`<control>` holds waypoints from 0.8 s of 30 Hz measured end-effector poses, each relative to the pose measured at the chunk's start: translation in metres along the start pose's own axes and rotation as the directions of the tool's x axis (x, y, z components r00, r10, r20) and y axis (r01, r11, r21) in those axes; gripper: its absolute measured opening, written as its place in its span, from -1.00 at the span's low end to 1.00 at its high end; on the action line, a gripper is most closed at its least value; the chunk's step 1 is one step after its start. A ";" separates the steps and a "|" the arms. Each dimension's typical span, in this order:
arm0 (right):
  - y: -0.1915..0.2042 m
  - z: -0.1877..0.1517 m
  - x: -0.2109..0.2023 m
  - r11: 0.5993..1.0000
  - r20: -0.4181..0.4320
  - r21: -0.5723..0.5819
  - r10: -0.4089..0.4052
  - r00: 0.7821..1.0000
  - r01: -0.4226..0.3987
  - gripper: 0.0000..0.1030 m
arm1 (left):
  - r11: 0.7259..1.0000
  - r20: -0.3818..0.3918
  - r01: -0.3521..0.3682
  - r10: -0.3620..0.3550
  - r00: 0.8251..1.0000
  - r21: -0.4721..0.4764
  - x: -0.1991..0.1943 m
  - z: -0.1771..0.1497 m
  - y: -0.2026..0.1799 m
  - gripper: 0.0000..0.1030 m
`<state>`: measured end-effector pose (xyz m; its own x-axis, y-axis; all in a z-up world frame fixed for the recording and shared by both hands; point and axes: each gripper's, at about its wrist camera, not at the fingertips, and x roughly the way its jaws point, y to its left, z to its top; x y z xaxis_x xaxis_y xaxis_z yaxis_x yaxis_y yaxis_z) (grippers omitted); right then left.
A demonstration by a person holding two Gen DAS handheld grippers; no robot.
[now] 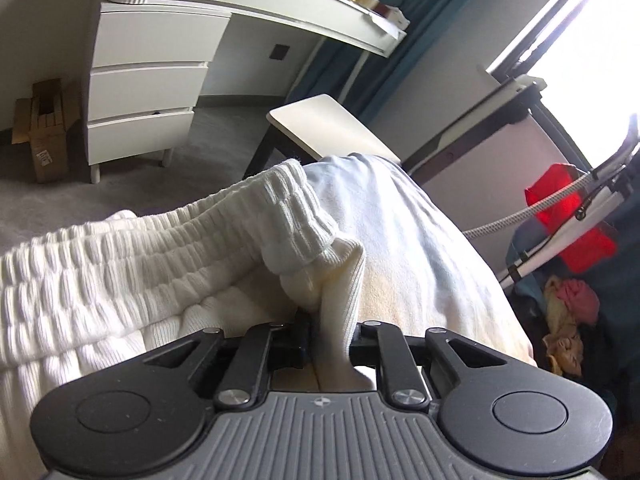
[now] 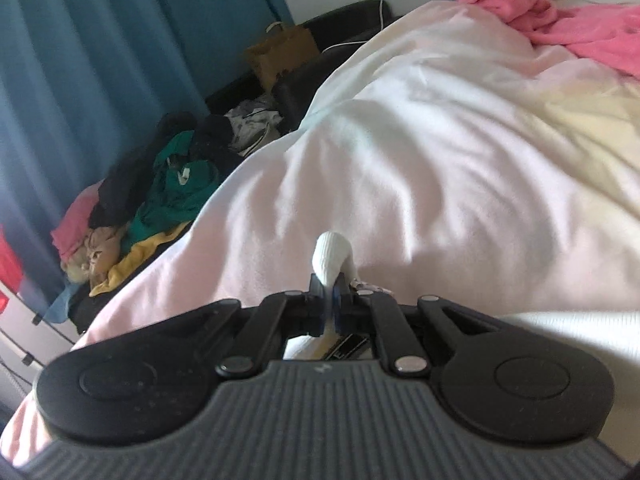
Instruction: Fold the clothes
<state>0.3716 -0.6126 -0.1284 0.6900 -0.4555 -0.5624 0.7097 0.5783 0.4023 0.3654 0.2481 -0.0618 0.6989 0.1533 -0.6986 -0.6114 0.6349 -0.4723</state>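
Two tools clenched: left tool (image 1: 326,336) pinches white ribbed garment (image 1: 160,264) beside its waistband; right tool (image 2: 330,300) pinches another edge, over the bed (image 2: 460,152). Keep tension even; lower flat.

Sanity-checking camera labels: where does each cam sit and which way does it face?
Left wrist: on the left gripper, looking along its fingers past the white ribbed garment it pinches, toward the white drawers and window.
Right wrist: on the right gripper, looking across the pale duvet toward the teal curtain and clothes pile; it pinches white ribbed cloth.
Shared: duvet, teal curtain, clothes heap.
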 end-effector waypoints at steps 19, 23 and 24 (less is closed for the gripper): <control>-0.145 -0.026 -0.178 0.920 -0.053 0.252 0.322 0.945 -0.299 0.52 | 0.965 -0.023 0.245 -0.248 0.968 -0.096 -0.157 -0.102 0.152 0.55; -0.166 -0.052 -0.186 0.880 -0.109 0.340 0.386 0.916 -0.330 0.52 | 0.956 -0.111 0.252 -0.270 0.956 -0.153 -0.164 -0.108 0.169 0.61; -0.169 -0.058 -0.185 0.880 -0.120 0.344 0.388 0.914 -0.329 0.52 | 0.956 -0.116 0.257 -0.274 0.955 -0.143 -0.163 -0.108 0.168 0.62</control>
<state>0.1158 -0.5862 -0.1341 0.8890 -0.1101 -0.4445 0.4463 0.4255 0.7872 0.1085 0.2480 -0.0853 0.7915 -0.1155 -0.6002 -0.4582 0.5377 -0.7078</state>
